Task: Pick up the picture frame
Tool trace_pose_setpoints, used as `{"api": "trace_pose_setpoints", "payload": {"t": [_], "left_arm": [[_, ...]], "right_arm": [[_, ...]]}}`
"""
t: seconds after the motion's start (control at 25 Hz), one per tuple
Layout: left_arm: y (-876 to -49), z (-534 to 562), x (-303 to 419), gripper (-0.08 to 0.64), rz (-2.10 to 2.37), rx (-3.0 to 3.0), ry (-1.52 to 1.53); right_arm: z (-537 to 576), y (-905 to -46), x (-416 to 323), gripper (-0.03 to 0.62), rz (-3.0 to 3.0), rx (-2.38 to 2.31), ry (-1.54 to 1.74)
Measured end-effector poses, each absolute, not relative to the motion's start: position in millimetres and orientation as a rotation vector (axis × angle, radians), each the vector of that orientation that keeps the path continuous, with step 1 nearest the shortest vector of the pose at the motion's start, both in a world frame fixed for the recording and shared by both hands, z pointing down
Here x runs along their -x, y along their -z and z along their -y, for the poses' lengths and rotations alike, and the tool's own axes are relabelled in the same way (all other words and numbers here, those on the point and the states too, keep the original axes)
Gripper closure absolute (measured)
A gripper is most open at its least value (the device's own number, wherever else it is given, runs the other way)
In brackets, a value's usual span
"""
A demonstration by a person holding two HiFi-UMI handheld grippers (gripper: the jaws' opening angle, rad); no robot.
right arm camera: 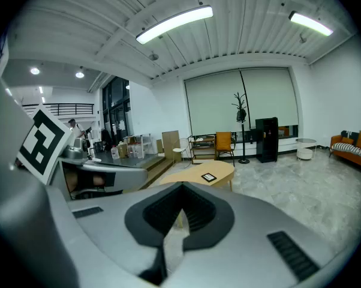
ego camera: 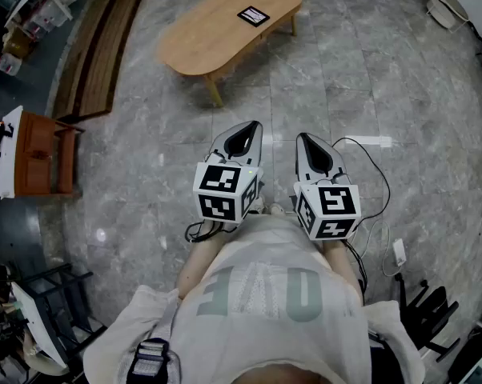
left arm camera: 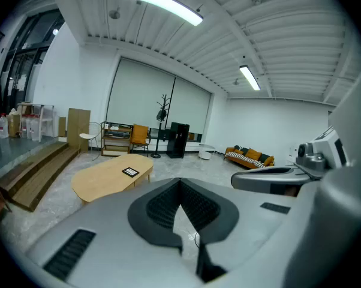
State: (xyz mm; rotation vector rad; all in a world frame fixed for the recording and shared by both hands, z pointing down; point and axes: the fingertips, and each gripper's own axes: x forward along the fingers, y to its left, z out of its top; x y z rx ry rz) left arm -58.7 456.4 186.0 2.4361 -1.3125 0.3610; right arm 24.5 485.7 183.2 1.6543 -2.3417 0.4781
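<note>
I stand on a grey marble floor (ego camera: 369, 78), with a long oval wooden table (ego camera: 217, 30) well ahead of me. I hold my left gripper (ego camera: 249, 130) and right gripper (ego camera: 305, 141) side by side in front of me, tilted slightly downward, each with its jaws pressed together on nothing. The picture frame (ego camera: 253, 15) lies flat near the table's far end, well apart from both.

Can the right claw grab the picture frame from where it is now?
Probably not yet. The right claw is shut and close to the person; the picture frame lies on the table, across a stretch of floor.
</note>
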Motion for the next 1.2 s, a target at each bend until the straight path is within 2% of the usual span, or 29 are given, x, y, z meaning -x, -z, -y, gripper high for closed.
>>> {"api": "trace_pose_setpoints", "payload": {"t": [0.52,0.88,1.2], "left_arm": [[-182.4,-448.1,71.7,0.551,1.271,-2.448,-0.308],[-184.1,-429.3,105.9,0.551,1.243,-2.449,-0.255],[-195.0,-396.2,121.9,0.551,1.267,-2.433,-0.228]], "right_arm": [[-479.1,-182.9,-9.6,0.586,2.317,-1.649,-0.418],[-460.6,-183.6,16.7,0.588,2.386,-1.710,-0.566],[-448.7,-192.2,9.7,0.587,2.374,-1.756,-0.532]]}}
